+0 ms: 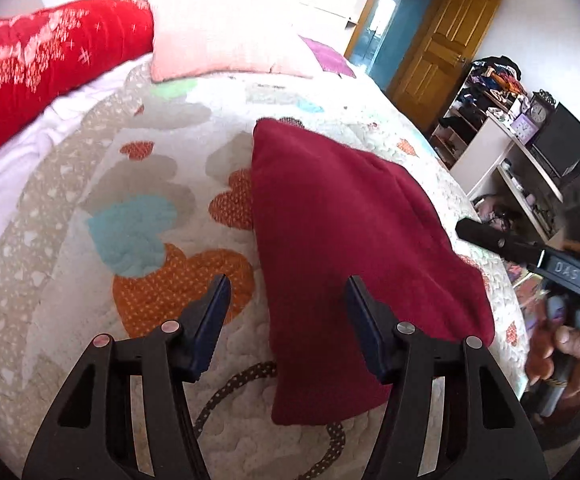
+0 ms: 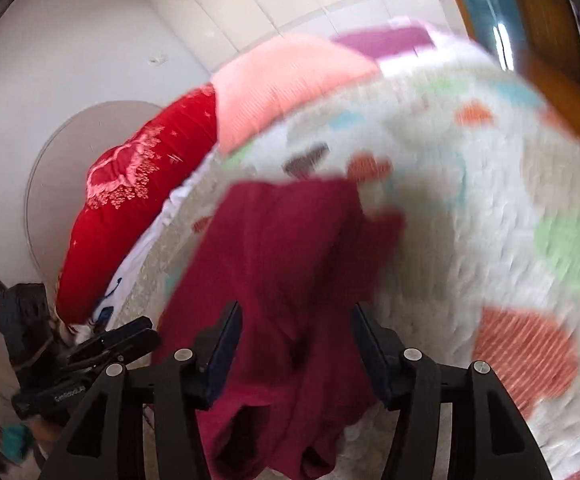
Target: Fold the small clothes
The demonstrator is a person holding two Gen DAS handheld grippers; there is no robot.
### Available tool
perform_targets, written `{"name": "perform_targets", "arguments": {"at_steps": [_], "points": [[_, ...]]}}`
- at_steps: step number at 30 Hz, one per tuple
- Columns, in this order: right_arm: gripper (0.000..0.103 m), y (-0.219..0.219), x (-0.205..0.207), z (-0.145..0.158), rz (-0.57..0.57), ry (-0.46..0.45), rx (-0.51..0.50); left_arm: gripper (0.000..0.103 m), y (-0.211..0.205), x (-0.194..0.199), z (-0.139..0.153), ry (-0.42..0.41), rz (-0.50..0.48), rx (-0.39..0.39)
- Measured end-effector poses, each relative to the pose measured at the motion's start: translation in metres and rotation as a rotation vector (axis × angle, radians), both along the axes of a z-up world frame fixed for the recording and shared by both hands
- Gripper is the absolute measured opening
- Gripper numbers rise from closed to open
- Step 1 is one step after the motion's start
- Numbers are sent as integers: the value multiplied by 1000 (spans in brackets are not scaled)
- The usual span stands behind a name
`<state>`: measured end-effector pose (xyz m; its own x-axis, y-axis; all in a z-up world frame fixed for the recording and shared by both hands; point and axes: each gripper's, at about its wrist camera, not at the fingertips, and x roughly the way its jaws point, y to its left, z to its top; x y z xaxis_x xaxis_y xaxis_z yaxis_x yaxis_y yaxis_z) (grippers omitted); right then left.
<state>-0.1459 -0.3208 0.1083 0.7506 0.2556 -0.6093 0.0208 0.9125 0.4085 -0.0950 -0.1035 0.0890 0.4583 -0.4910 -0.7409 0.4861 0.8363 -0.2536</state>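
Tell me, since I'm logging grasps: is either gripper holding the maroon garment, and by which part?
Nothing is held. The left gripper and the right gripper are both open above the maroon garment, which lies on the quilt.

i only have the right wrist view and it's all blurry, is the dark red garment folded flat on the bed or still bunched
Observer: In the left wrist view the dark red garment lies as a smooth folded slab on the heart-print quilt.
Operator: are the left tongs holding it
Observer: No. The left tongs are open above the quilt, with only the right-hand finger over the garment's edge.
Operator: where are my tongs from over there
Observer: The right tongs show at the frame's right edge, beyond the garment's far side, off the cloth.
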Motion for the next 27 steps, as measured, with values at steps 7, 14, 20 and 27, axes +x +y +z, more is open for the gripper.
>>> {"name": "perform_targets", "arguments": {"at_steps": [7,14,20,27], "points": [[40,34,43,-6,56,84,-252,60,-25,3,-16,-29,-2,41],[40,38,27,-14,46,106,-290,60,-25,0,-10,-76,26,76],[42,62,-10,-18,48,87,-390,60,-22,-6,-5,-99,77,105],[43,51,-25,-9,-4,59,-279,60,-18,-21,9,-149,107,122]]}}
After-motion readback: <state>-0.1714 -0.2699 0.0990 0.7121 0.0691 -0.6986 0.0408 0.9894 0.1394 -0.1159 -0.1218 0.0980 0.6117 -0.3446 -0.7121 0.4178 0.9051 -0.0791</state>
